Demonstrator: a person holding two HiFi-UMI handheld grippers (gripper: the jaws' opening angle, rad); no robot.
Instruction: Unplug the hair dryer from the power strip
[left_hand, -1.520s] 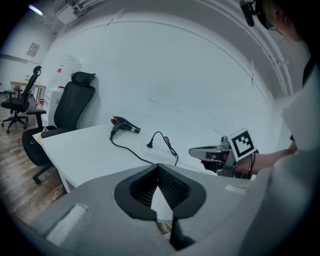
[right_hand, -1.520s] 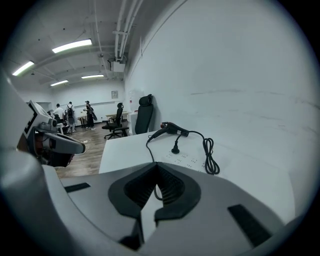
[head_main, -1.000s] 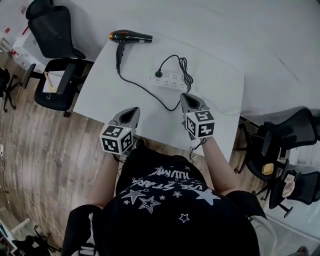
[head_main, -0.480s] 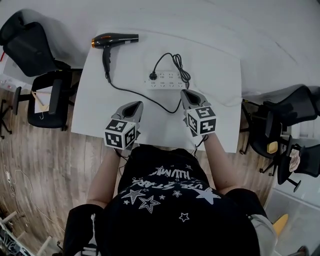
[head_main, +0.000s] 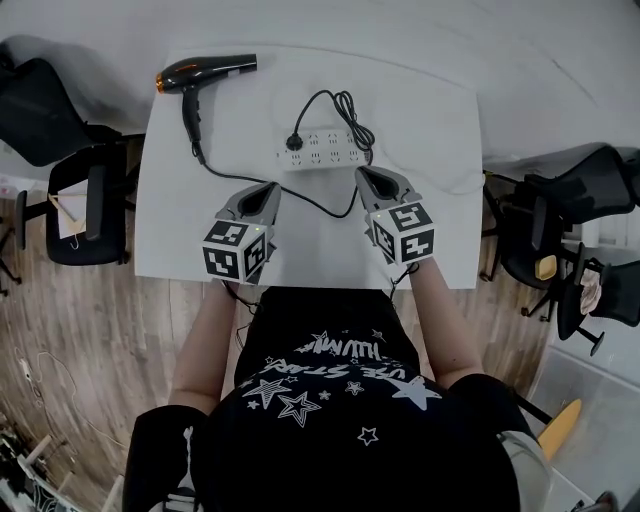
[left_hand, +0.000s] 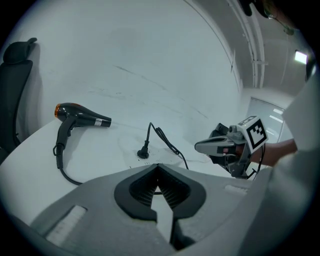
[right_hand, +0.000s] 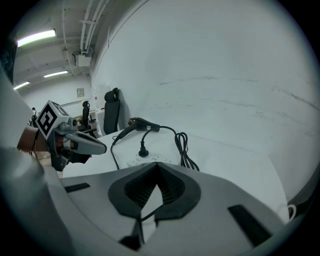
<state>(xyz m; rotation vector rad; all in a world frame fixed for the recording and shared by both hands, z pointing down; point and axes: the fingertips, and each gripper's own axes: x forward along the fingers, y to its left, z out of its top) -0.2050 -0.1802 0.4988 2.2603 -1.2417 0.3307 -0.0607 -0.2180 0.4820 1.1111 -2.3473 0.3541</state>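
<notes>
The hair dryer's black plug (head_main: 293, 142) sits in the left end of the white power strip (head_main: 322, 150), toward the far side of the table (head_main: 440, 240). The hair dryer (head_main: 205, 72) lies at the far left corner, its cord (head_main: 348, 103) trailing past the strip's near side and bunching behind it. Both tongs hover short of the strip, jaws together and empty: the left gripper (head_main: 268, 188) near the cord, the right gripper (head_main: 362, 172) just beside the strip's right end. The likely trouble is that the light strip lifts or slides with the plug unless one gripper pins it, and tugging the cord instead of the plug body could strain it
</notes>
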